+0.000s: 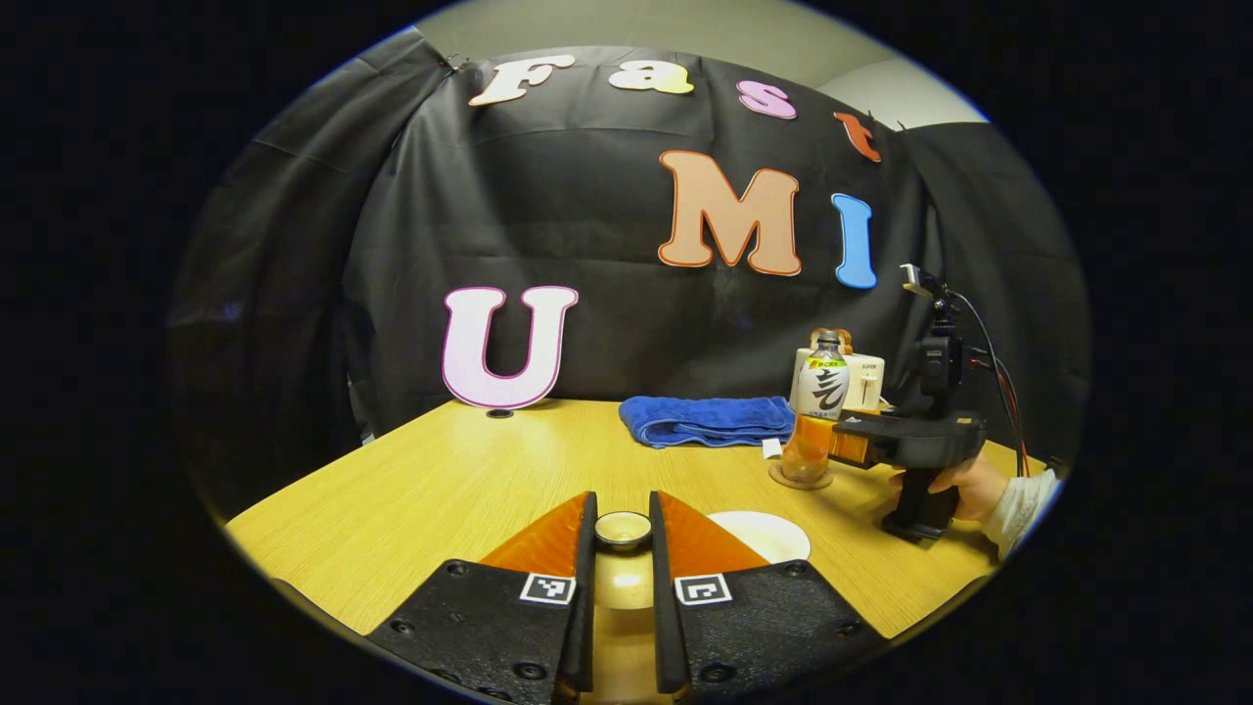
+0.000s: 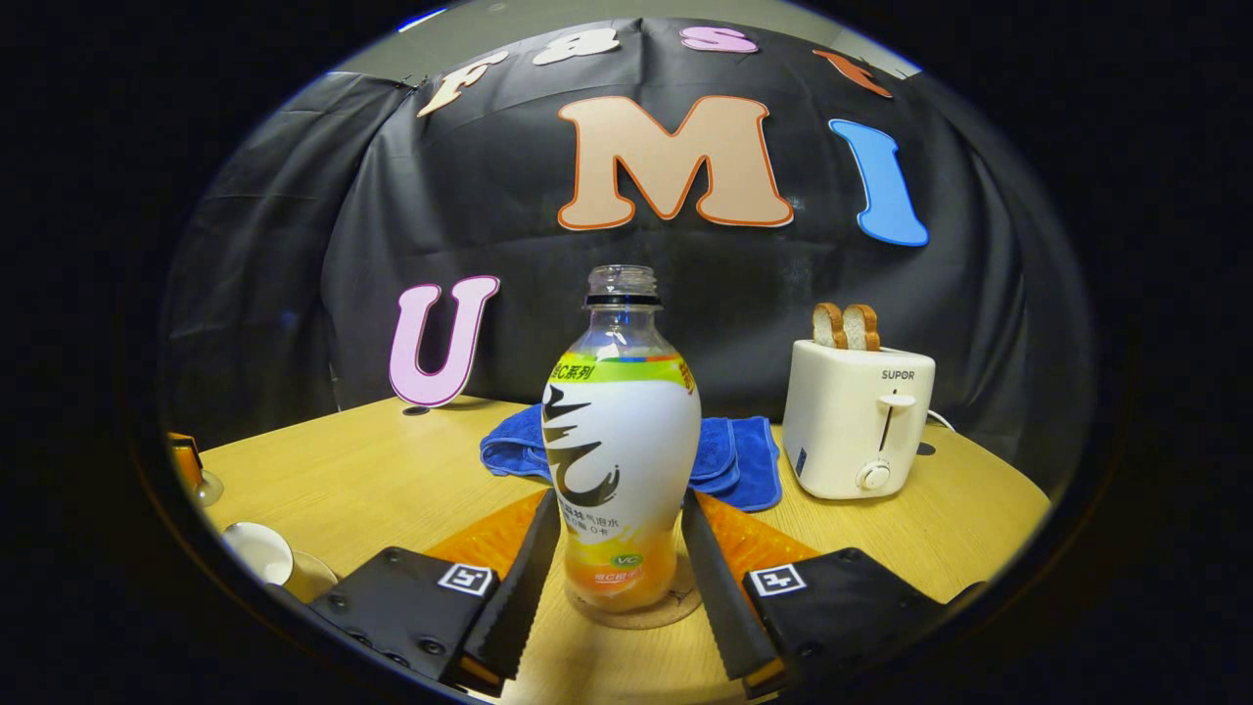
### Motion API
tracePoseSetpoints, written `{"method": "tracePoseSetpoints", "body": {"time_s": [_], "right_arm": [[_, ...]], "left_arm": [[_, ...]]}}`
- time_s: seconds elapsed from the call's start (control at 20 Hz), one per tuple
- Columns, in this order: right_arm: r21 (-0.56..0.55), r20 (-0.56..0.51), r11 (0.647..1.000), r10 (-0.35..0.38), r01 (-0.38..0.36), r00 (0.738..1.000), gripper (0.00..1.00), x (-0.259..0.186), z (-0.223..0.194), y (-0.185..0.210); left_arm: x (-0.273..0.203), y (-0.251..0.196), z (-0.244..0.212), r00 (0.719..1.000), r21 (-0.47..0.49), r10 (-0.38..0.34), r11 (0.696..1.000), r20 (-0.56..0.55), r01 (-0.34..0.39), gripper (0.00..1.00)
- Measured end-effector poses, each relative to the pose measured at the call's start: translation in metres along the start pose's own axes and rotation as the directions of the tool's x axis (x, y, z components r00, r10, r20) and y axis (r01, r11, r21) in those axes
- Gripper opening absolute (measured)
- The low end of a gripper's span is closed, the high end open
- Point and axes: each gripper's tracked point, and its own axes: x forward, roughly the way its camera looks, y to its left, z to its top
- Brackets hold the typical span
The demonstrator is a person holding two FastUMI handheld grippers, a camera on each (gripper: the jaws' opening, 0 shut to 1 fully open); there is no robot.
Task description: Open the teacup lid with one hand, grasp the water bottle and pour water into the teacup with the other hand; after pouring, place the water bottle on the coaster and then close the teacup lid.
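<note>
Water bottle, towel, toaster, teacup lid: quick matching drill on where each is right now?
Things:
1. water bottle
2. blue towel
3. toaster
4. teacup lid

Places or states:
A. holds two bread slices
B. between the left claw fingers
C. upright on the coaster, uncapped
D. folded on the table, behind the bottle

Pairs: 1-C, 2-D, 3-A, 4-B

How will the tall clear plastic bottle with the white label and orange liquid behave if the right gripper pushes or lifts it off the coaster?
The tall clear plastic bottle probably tips easily: tall, narrow, on a small round cork coaster. It has no cap, so a knock could spill. Liquid shows only low down, so it is likely light. The right gripper flanks it, fingers apparently apart from it.
</note>
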Motion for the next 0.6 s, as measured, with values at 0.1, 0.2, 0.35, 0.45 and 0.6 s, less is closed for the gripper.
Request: {"method": "tracePoseSetpoints", "body": {"time_s": [0.1, 0.2, 0.35, 0.45, 0.6], "right_arm": [[0.002, 0.007, 1.000, -0.004, 0.004, 1.000, 0.82, -0.004, 0.003, -0.001], [-0.006, 0.029, 1.000, -0.018, 0.018, 0.999, 0.94, -0.011, 0.011, -0.008], [-0.026, 0.071, 0.999, -0.029, 0.031, 0.997, 1.00, -0.026, 0.024, -0.014], [-0.026, 0.100, 0.999, -0.033, 0.036, 0.994, 1.00, -0.039, 0.033, -0.018], [-0.012, 0.123, 0.999, -0.046, 0.048, 0.991, 1.00, -0.059, 0.040, -0.025]], "left_arm": [[0.002, -0.005, 0.000, 1.000, 0.001, -0.012, 1.000, 0.002, 0.012, 0.22], [0.006, -0.013, 0.002, 1.000, 0.010, -0.029, 1.000, 0.004, 0.029, 0.22], [0.012, -0.024, 0.006, 0.998, 0.021, -0.055, 0.998, 0.011, 0.055, 0.22], [0.015, -0.034, 0.007, 0.997, 0.017, -0.078, 0.997, 0.015, 0.078, 0.22], [0.019, -0.044, 0.010, 0.995, 0.018, -0.098, 0.995, 0.021, 0.098, 0.22]]}}
